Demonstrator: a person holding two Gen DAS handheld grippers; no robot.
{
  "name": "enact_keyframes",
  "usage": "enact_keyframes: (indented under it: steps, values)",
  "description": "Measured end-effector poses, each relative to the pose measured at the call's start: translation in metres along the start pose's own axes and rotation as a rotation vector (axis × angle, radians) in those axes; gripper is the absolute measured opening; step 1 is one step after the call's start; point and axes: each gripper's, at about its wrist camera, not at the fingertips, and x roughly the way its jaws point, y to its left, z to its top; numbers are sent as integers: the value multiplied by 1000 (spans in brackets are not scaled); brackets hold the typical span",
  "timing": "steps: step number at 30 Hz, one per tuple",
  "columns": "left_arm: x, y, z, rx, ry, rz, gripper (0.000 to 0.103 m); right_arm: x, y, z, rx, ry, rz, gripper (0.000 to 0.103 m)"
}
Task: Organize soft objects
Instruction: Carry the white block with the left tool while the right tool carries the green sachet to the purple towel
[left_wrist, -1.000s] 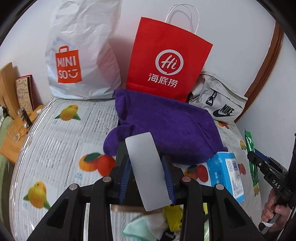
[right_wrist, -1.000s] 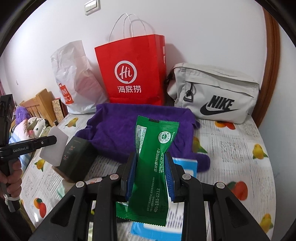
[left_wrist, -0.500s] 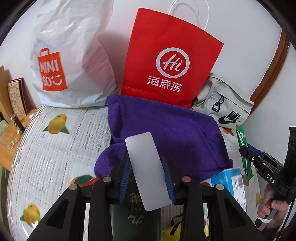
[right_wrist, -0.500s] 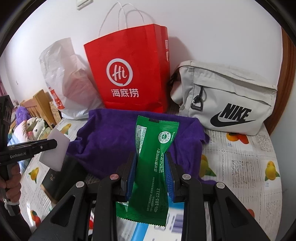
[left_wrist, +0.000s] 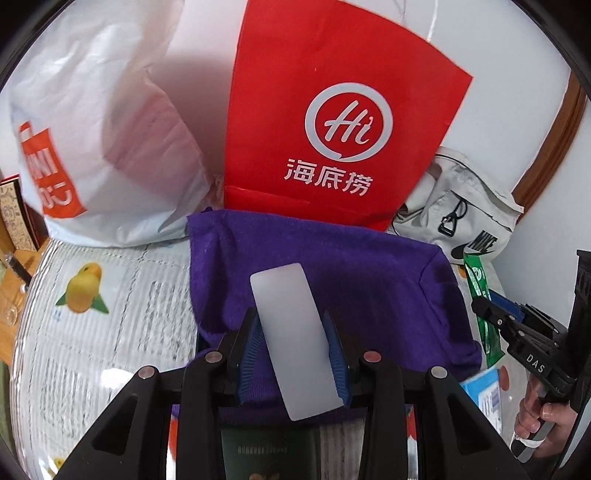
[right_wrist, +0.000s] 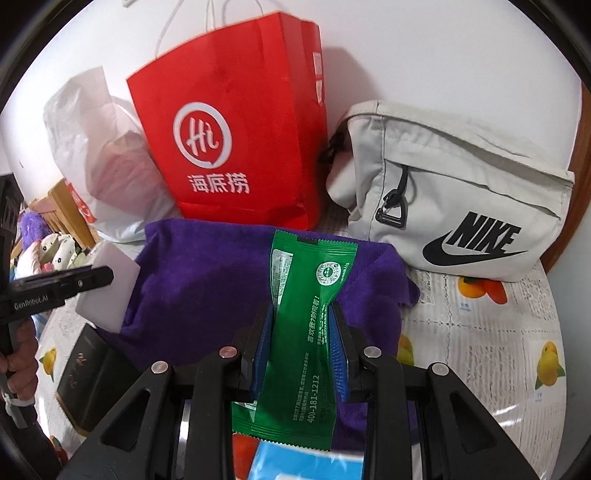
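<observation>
Against the far wall stood a white plastic bag (left_wrist: 103, 147), a red paper bag (left_wrist: 332, 122) and a grey Nike pouch (right_wrist: 454, 199), left to right, on a fruit-print sheet (left_wrist: 96, 325). Just in front of the red bag lay a purple towel (left_wrist: 332, 273), its far edge touching the bag's base. Over the towel's near part, the left gripper (left_wrist: 293, 354) was clamped on a white pad (left_wrist: 291, 332), which stuck out past the blue fingertips (left_wrist: 251, 350) toward the red bag. To its right, the right gripper (right_wrist: 301, 350) was clamped on a green sachet (right_wrist: 310, 295), standing upright between the fingers above the towel's right half. Near the camera lay a dark box (right_wrist: 85, 376) at the left and a blue packet (right_wrist: 303, 461) under the sachet. A hand (left_wrist: 543, 417) held the right gripper's handle.
</observation>
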Motion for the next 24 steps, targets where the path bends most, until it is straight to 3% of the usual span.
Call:
enact_keyframes:
  steps: [6, 17, 24]
  values:
    - [32, 3, 14, -2, 44, -18, 33, 27, -7, 0, -3, 66, -14, 30]
    - [71, 11, 32, -10, 94, 33, 33, 54, -14, -4, -8, 152, -23, 31]
    - [74, 6, 34, 6, 91, 34, 36, 59, -5, -4, -34, 165, -8, 42]
